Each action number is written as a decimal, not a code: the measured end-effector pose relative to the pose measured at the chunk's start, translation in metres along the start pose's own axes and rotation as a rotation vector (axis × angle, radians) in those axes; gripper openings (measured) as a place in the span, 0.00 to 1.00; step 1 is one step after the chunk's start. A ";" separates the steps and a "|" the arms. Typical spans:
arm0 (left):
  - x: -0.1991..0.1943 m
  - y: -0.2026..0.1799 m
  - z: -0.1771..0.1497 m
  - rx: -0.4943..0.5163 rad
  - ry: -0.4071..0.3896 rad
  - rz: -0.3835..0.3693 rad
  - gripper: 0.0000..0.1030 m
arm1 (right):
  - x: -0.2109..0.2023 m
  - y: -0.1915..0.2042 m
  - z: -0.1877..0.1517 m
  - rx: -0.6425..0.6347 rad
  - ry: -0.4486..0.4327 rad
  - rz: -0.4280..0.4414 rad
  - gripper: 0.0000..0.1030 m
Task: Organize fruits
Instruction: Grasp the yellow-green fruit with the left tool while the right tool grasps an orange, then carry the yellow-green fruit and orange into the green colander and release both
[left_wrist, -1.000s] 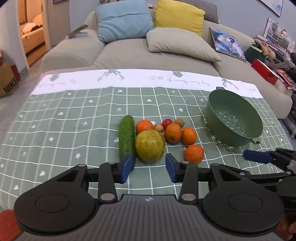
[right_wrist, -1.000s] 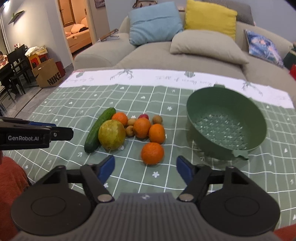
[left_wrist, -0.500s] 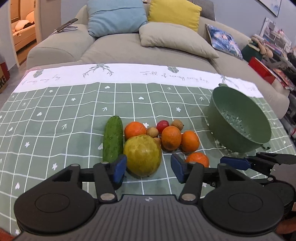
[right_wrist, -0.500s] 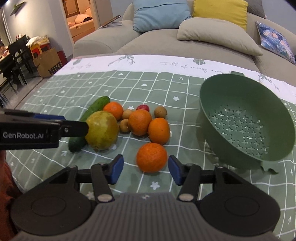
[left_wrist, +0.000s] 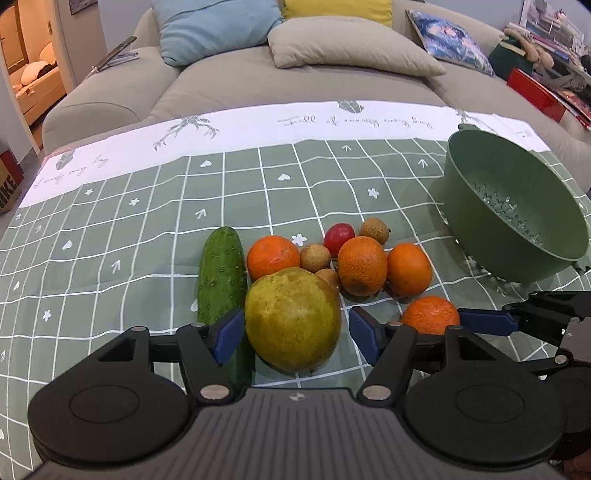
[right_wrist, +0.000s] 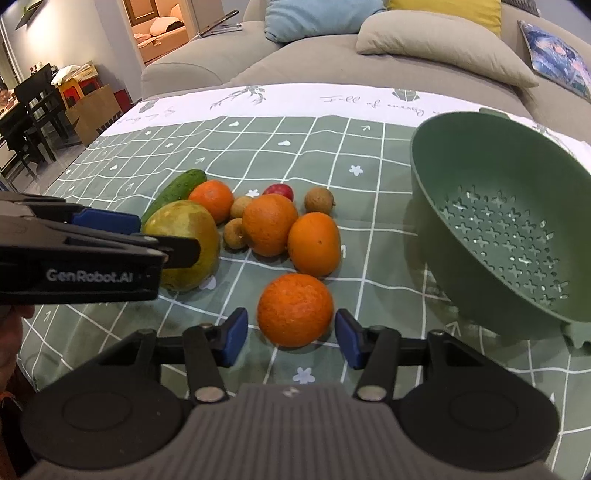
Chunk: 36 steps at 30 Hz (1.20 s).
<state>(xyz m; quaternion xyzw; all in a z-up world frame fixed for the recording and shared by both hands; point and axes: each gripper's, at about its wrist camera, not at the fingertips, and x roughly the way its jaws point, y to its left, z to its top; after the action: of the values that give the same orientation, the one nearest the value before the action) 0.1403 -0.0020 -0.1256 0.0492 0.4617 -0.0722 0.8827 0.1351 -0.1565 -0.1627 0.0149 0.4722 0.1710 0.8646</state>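
Note:
A pile of fruit lies on the green checked tablecloth (left_wrist: 110, 229). My left gripper (left_wrist: 295, 334) is open with its blue pads on either side of a large yellow-green fruit (left_wrist: 293, 319), beside a cucumber (left_wrist: 221, 273). My right gripper (right_wrist: 291, 339) is open around the nearest orange (right_wrist: 295, 309), pads close to its sides. Other oranges (right_wrist: 275, 223), small brown fruits (right_wrist: 319, 199) and a red one (right_wrist: 279, 190) lie behind. A green colander (right_wrist: 495, 221) stands tilted at the right, with no fruit in it.
A grey sofa (left_wrist: 295, 74) with cushions runs along the table's far edge. The left gripper's body (right_wrist: 81, 254) crosses the left of the right wrist view. A paper bag (right_wrist: 96, 110) and chairs stand far left.
Both grippers have moved forward and down. The left pads now flank the large yellow-green fruit, and the right pads flank the near orange. Both stay open.

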 end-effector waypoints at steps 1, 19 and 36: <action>0.003 0.000 0.001 0.000 0.009 0.004 0.74 | 0.001 -0.001 0.001 0.000 0.001 -0.001 0.45; 0.013 -0.006 -0.001 0.023 0.007 0.036 0.71 | -0.006 -0.003 -0.002 -0.019 -0.025 0.005 0.40; -0.062 -0.031 0.039 -0.114 -0.065 -0.122 0.70 | -0.086 -0.026 0.020 -0.166 -0.135 -0.050 0.40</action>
<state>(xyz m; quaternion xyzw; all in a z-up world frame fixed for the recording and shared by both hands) 0.1318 -0.0338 -0.0531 -0.0316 0.4383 -0.1012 0.8925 0.1162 -0.2048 -0.0871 -0.0570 0.3973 0.1864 0.8967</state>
